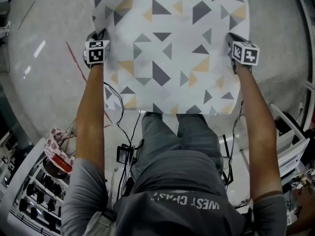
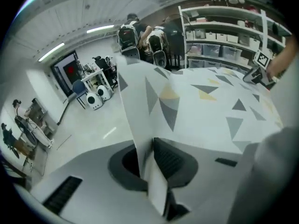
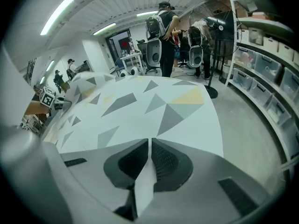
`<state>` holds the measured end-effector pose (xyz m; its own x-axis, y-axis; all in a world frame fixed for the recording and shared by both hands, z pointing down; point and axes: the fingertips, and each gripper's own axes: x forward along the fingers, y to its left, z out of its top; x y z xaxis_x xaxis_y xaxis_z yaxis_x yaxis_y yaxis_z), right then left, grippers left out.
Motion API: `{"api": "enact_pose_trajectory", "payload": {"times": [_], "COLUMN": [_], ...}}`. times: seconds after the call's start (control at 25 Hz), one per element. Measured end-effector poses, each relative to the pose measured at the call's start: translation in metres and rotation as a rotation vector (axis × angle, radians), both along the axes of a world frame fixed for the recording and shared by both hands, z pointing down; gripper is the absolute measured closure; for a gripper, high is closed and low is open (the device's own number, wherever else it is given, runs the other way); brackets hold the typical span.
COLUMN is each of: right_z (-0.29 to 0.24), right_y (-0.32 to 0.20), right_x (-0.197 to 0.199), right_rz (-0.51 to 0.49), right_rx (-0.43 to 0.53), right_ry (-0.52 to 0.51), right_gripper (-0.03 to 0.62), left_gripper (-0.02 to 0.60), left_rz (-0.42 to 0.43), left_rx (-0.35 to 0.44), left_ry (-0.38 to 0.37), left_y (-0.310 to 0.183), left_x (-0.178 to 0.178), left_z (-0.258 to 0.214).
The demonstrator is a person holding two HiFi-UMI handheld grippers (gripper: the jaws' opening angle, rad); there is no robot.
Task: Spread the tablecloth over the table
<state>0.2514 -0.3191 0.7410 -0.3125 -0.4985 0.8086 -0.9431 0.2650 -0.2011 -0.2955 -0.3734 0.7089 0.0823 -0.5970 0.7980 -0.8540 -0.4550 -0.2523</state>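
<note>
A person stands holding a tablecloth [image 1: 167,48] out in front, stretched flat in the air between two grippers. In the head view the cloth fills the upper middle of the picture. It is white with grey, dark grey and yellow triangles all over it. Its near edge hangs just above the person's grey trousers [image 1: 177,136].

The left gripper [image 2: 148,146] is clamped tight on the left edge of the cloth. In the left gripper view a strip of cloth is pinched between the two dark pads and stands up out of them. The right gripper [image 3: 149,148] is clamped tight on the right edge in the same way, with a thin fold of cloth squeezed between its pads. From there the cloth spreads away towards the upper left of that picture.

Each gripper has a cube with black and white squares, one at the left [image 1: 97,51] and one at the right [image 1: 245,53] of the head view. A bare arm [image 1: 91,127] reaches up to each.

Under the cloth lies a shiny grey floor [image 1: 44,73] with a thin red line [image 1: 78,63] on it. Shelves with boxes [image 2: 219,36] fill the upper right of the left gripper view. Some people with backpacks [image 3: 163,27] stand far off.
</note>
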Motion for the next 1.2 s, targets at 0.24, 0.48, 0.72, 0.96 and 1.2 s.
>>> {"api": "enact_pose_trajectory", "payload": {"times": [0.24,0.48,0.72,0.96,1.2], "right_z": [0.002,0.003,0.005,0.005,-0.030], "right_y": [-0.005,0.004,0.008,0.027,0.032], "right_x": [0.000,-0.003,0.000,0.000,-0.018], "right_rz": [0.010,0.031,0.031,0.052,0.050], "right_rx": [0.022,0.021,-0.009,-0.092,-0.049], "right_ry": [-0.006,0.006,0.026,0.060,0.033], "right_gripper": [0.562,0.560,0.560,0.560,0.560], "left_gripper": [0.496,0.401,0.337,0.328,0.330], "left_rz": [-0.016,-0.132,-0.225,-0.225,-0.143], "left_rx": [-0.036,0.005,0.033,0.025,0.109], "left_ry": [-0.013,-0.001,0.016,0.027,0.085], "left_y": [-0.015,-0.001,0.011,0.034,0.044], "left_x": [-0.007,-0.019,-0.032,-0.036,-0.005], "left_z": [0.006,0.004,0.004,-0.008,-0.052]}}
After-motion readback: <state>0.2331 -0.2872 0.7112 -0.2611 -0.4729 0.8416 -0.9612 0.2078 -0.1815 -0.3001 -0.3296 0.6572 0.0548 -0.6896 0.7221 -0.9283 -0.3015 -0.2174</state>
